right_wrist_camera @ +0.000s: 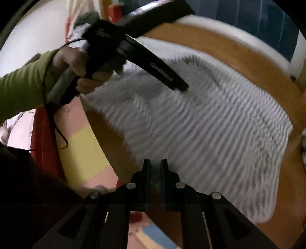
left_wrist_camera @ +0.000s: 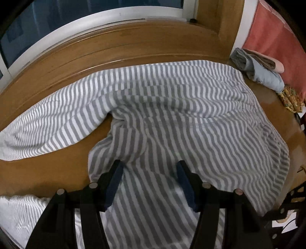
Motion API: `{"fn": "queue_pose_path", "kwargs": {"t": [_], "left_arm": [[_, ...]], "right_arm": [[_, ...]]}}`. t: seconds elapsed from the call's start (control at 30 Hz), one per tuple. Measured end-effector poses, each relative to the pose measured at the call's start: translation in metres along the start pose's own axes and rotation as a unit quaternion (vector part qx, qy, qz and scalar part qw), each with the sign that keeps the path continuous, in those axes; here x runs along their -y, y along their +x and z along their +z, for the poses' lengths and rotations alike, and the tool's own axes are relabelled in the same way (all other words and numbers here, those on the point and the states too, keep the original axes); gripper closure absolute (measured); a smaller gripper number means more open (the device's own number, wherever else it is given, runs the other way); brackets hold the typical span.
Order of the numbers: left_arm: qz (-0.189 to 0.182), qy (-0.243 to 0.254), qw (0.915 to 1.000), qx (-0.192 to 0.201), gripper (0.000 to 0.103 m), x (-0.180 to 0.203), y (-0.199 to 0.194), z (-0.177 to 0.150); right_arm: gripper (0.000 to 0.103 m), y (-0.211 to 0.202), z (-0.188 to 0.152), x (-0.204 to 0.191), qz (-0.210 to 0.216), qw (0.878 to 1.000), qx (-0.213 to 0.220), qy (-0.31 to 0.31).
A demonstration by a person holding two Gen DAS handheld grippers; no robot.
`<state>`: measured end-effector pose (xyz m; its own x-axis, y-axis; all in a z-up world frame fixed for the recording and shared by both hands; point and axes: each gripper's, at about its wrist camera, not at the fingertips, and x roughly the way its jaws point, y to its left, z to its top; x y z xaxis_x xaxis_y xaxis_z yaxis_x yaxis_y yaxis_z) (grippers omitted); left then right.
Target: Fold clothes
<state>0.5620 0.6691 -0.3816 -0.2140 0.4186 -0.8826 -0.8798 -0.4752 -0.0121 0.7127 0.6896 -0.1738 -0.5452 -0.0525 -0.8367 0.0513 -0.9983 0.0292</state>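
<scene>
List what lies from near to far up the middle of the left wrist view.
Left tongs, open → striped garment → bare wooden table → white window frame → dark window pane.

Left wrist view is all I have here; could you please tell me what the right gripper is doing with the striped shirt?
Observer: The right gripper looks shut on the striped shirt at its near edge.
Operator: Thank you. How does my left gripper look from there?
Observer: A hand in a green sleeve holds the left gripper, angled down over the shirt.
Operator: And what lies beyond the table?
Observer: Past the table edge are pink and yellow floor mats.
</scene>
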Motion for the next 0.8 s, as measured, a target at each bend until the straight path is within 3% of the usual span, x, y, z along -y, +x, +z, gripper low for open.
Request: {"fn": "queue_pose_path", "kwargs": {"t": [0.13, 0.27, 0.4, 0.47, 0.57, 0.67, 0.8], "left_arm": [[0.000, 0.003, 1.0000, 0.000, 0.047, -0.006, -0.003, -0.004], [0.005, -0.002, 1.0000, 0.008, 0.045, -0.008, -0.004, -0.005], [0.008, -0.003, 0.9999, 0.011, 0.044, -0.008, -0.006, -0.006], [0.007, -0.004, 0.9999, 0.013, 0.045, -0.009, -0.009, -0.008], [0.008, -0.005, 0.9998, 0.015, 0.045, -0.010, -0.012, -0.009], [0.010, -0.008, 0.9998, 0.018, 0.044, -0.004, 0.002, 0.001], [0.012, -0.009, 0.9998, 0.015, 0.042, -0.004, 0.000, 0.001]], "right_arm": [[0.093, 0.009, 0.027, -0.007, 0.004, 0.998, 0.053, 0.014], [0.092, 0.033, 0.022, -0.017, -0.002, 0.999, 0.046, 0.018], [0.092, 0.013, 0.001, -0.025, 0.026, 1.000, 0.004, -0.007], [0.092, -0.007, -0.002, -0.011, 0.024, 0.999, 0.022, 0.023], [0.092, -0.027, -0.002, 0.031, -0.022, 0.993, 0.064, 0.095], [0.092, -0.019, -0.020, 0.065, -0.088, 0.988, 0.035, 0.122], [0.093, -0.029, -0.062, 0.071, -0.121, 0.988, 0.015, 0.091]]}}
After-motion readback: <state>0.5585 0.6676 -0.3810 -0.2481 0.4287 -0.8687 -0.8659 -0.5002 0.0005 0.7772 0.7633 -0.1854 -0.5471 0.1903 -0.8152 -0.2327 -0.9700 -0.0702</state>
